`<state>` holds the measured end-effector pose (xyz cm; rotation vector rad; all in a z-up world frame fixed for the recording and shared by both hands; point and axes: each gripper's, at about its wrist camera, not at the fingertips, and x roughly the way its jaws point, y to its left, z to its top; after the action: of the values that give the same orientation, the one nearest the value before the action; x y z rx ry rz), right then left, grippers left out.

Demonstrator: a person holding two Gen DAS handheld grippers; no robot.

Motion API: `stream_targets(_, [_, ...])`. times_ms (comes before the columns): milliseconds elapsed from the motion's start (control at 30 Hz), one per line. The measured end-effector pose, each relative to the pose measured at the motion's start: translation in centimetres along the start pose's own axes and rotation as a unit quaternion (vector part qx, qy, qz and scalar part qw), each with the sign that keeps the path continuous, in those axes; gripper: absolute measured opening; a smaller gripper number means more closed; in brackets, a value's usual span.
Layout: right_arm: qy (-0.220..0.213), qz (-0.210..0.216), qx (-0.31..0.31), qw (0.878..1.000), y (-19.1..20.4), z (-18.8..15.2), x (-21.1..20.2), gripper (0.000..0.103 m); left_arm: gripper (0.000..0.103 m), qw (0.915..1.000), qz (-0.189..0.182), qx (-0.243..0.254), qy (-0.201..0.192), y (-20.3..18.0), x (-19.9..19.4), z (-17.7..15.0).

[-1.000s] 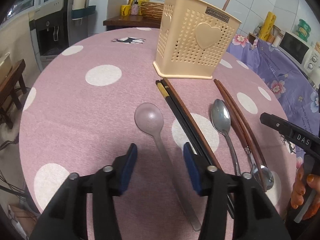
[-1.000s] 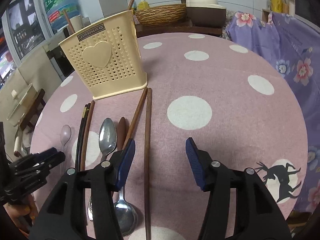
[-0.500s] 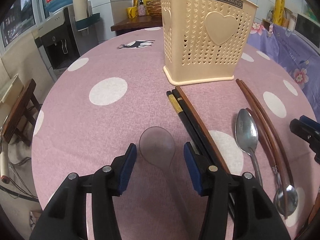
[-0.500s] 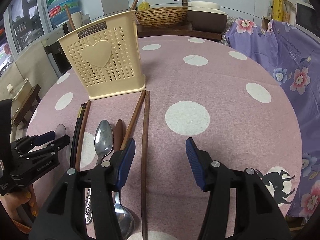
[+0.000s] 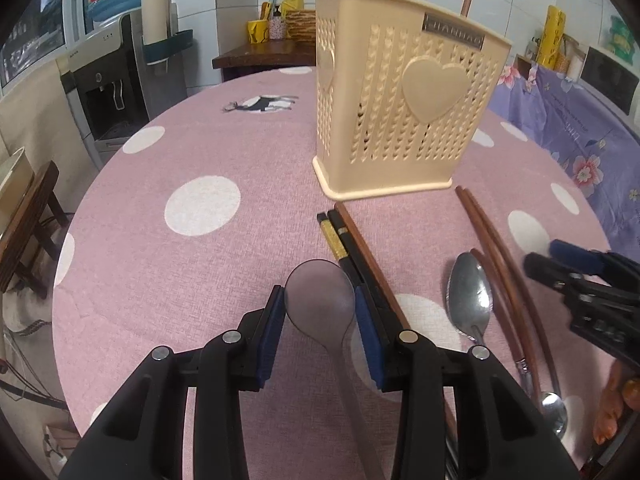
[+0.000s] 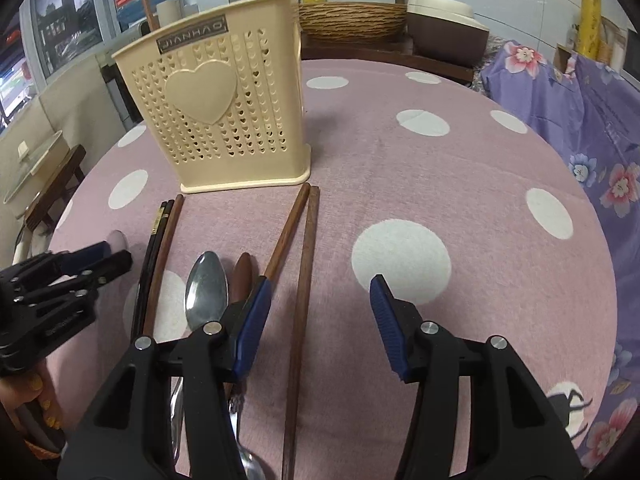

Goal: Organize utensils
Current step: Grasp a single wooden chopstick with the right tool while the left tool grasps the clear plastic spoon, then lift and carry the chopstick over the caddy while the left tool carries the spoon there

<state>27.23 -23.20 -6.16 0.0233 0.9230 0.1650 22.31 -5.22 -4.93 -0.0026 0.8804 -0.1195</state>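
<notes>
done: two sticks stand in the basket [image 5: 404, 92] | left: chopsticks [image 6: 302, 280], spoons (all lying by the basket) | left gripper [image 5: 320, 320]: just been closing round the clear spoon [image 5: 320, 304], pads at its sides | right gripper [image 6: 316, 320]: fingers apart, closing over one chopstick

A matt, woven pink tablecloth [image 5: 200, 280] is shown under a perforated cream plastic holder [image 5: 400, 120]. A translucent plastic spoon [image 5: 320, 304], a glossy metal spoon [image 6: 206, 288] and smooth wooden chopsticks [image 6: 304, 280] are seen.
</notes>
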Motion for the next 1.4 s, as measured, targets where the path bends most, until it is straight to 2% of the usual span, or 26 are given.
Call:
stream_targets(167, [0.023,-0.016,-0.008,1.0,0.1,1.2,2.4,0.035,0.036,0.9995,-0.012,0.0,-0.03,0.2,-2.1,0.7])
stream_targets(533, [0.029,-0.028,-0.023,0.999,1.4,3.7,5.0,0.029,0.036,0.9973,-0.018,-0.013,-0.07,0.9,-3.4,2.5])
stream_targets(700, [0.029,-0.027,-0.034,0.999,1.8,4.0,5.2,0.011,0.036,0.9965,-0.02,-0.017,-0.079,1.4,-3.7,2.9])
stream_targets(900, [0.024,-0.016,-0.018,0.999,1.3,3.9,4.9,0.009,0.036,0.9947,-0.024,-0.018,-0.098,1.4,-4.8,3.2])
stream_targets(1100, [-0.025,0.008,0.024,0.999,-0.9,4.3,1.2,0.008,0.036,0.9924,-0.025,-0.022,-0.118,1.8,-6.1,3.5])
stream_targets(1400, [-0.152,0.029,0.056,0.986,-4.0,4.5,-9.9,0.008,0.036,0.9875,-0.018,-0.021,-0.156,2.6,-8.8,4.3])
